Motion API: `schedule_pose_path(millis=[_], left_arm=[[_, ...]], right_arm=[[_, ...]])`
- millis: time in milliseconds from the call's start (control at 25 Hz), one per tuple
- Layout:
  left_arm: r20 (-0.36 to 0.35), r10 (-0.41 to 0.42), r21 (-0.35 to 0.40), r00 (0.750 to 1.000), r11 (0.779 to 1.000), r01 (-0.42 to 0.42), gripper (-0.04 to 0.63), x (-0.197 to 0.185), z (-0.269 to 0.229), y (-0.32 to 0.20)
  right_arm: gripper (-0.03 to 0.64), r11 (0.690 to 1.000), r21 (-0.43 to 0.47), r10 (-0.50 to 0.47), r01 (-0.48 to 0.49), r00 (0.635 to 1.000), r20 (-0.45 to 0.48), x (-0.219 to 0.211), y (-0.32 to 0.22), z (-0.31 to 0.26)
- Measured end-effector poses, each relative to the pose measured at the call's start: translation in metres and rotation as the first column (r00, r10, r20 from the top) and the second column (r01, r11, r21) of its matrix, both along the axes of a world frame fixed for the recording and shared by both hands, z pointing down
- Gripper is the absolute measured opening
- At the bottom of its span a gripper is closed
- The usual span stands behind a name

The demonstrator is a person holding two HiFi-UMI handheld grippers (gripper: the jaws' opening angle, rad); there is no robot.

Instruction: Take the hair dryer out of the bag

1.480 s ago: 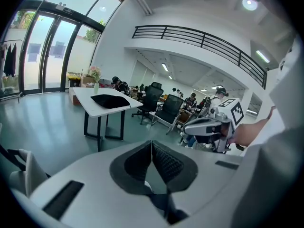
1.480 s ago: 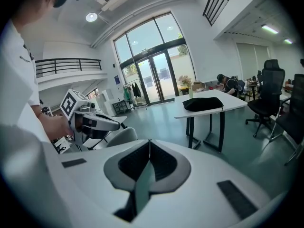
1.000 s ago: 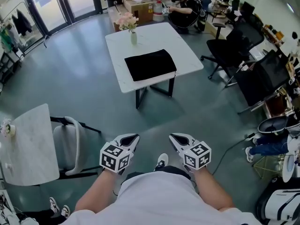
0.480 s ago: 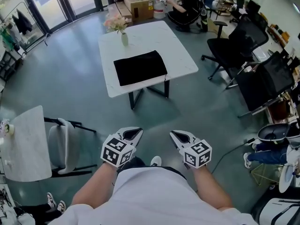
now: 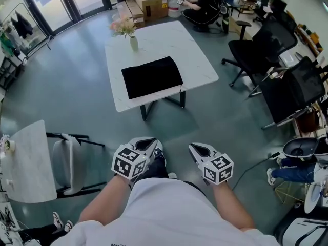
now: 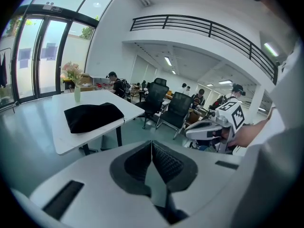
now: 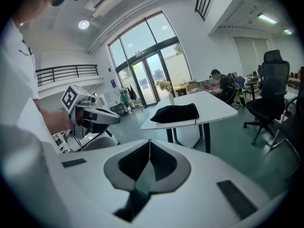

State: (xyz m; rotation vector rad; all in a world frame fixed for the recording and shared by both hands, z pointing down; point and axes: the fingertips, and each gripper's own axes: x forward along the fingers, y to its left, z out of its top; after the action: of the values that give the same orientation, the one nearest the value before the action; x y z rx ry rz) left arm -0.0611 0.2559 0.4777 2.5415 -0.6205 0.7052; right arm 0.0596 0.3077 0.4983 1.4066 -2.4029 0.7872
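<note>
A black bag (image 5: 151, 76) lies flat on a white table (image 5: 200, 60), well ahead of me; it also shows as the black bag (image 6: 92, 116) in the left gripper view and the black bag (image 7: 177, 112) in the right gripper view. No hair dryer is visible. My left gripper (image 5: 149, 144) and right gripper (image 5: 195, 148) are held side by side over the floor, both shut and empty, far short of the table. In their own views the left gripper (image 6: 152, 144) and right gripper (image 7: 149, 143) show jaws pressed together.
A vase of flowers (image 5: 130, 35) stands on the table's far side. Black office chairs (image 5: 256, 55) stand to the right. A second white table (image 5: 28, 163) with a chair (image 5: 69, 160) is at my left. A person (image 5: 205, 4) crouches near boxes beyond the table.
Both grippers have moved forward together towards the table. The bag's table has shifted left and slightly down in the head view.
</note>
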Motion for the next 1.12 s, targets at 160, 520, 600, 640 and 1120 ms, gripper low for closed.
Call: schedule_pose_path(millis=[160,520,600,640,1120], left_arm=[[-0.012,0.018,0.015,1.000,1.000,-0.018,0.018,0.012,-0.001,-0.035],[-0.020,-0.039,-0.012,0.999,0.999,0.039,0.018,0.012,0.003,-0.142],[-0.030,-0.038,-0.023,0.999,0.999,0.037,0.018,0.015,0.002,-0.164],[-0.033,-0.030,-0.020,0.999,0.999,0.029,0.018,0.016,0.000,-0.174],[-0.051,-0.032,0.021,0.998,0.999,0.033,0.018,0.000,-0.005,-0.286]], right_arm=[[0.017,1.000,0.006,0.008,-0.008,1.000,-0.009,0.006,-0.035,-0.001],[0.017,0.999,-0.042,-0.025,0.024,0.999,-0.027,0.008,-0.136,0.002],[0.017,0.999,-0.046,-0.027,0.025,0.999,-0.030,0.009,-0.163,0.000],[0.017,0.999,-0.045,-0.029,0.027,0.999,-0.035,0.008,-0.175,-0.002],[0.017,0.998,-0.062,-0.026,0.022,0.997,-0.068,0.006,-0.277,-0.003]])
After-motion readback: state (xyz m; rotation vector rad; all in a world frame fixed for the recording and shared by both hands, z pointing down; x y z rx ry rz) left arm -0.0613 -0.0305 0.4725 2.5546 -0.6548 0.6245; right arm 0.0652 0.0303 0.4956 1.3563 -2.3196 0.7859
